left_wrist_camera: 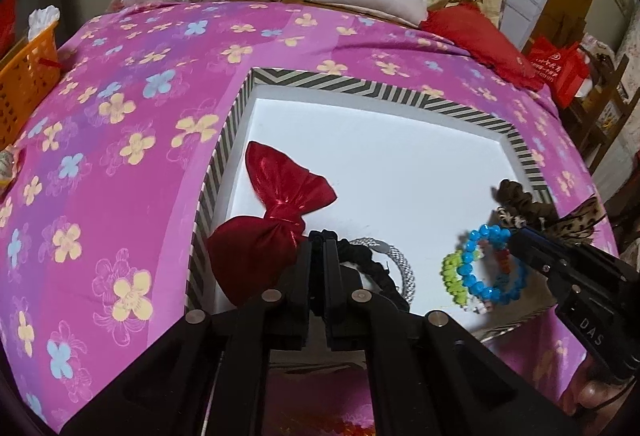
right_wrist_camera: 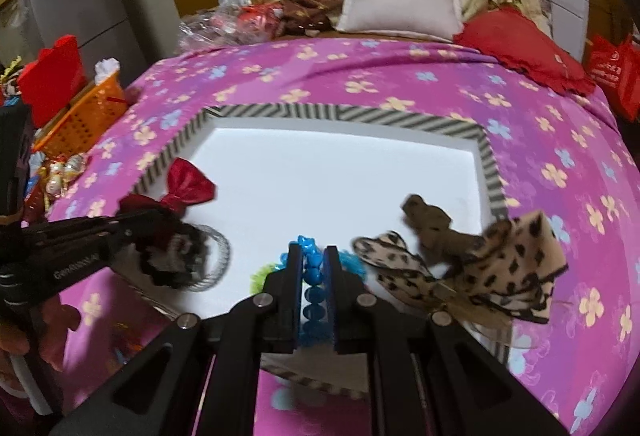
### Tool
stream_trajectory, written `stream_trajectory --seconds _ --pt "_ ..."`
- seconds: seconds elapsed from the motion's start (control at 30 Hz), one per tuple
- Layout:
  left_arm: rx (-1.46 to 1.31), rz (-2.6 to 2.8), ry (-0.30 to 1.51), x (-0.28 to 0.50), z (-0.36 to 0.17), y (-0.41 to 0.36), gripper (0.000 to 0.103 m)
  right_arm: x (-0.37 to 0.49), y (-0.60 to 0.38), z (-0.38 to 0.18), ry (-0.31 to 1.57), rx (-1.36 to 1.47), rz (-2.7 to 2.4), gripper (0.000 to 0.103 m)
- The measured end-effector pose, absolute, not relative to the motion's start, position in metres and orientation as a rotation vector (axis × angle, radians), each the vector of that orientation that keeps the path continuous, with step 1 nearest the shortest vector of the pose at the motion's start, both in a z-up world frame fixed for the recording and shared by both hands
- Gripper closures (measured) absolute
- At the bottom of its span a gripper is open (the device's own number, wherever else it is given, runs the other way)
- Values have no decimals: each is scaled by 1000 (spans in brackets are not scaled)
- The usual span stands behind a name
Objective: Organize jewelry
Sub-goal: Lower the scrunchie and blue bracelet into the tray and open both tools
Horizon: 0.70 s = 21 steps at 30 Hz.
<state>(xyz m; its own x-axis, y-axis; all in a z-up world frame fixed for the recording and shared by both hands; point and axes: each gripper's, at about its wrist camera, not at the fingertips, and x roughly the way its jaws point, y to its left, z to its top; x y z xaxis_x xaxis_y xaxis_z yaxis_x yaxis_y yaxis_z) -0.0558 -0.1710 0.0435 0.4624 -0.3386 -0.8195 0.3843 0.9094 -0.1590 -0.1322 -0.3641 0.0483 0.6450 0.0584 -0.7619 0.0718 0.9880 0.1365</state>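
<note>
Bare tray (left_wrist_camera: 256, 87) floor beyond red bow (left_wrist_camera: 280, 187)

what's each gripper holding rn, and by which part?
Left gripper: shut on the black scrunchie, pinched at its edge. Right gripper: shut on the blue bead bracelet, a stretch of beads between the pads.

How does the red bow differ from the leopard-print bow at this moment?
The red bow is plain, shiny red; the leopard-print bow is tan with black spots. The red bow sits near the tray's left wall beside the left gripper; the leopard-print bow sits at the right edge, partly over the rim, beside the right gripper. Both are fabric hair bows, and neither gripper is closed on either.
</note>
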Motion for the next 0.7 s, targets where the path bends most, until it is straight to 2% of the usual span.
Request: stream_trajectory --seconds 0.1,0.17,0.23,0.33,0.7 --pt "48 -439 999 -57 41 -172 103 -134 -366 43 879 148 -39 86" --pt "35 -436 1004 -57 39 -170 101 -136 -367 42 877 154 -46 70" --pt "28 -437 1002 -57 39 -169 88 -140 -367 43 869 162 -45 65" --pt "31 -428 988 -60 42 -167 76 -145 -366 47 859 170 -45 59" --pt "73 -408 915 -81 61 -160 73 -168 -348 65 820 151 -14 37"
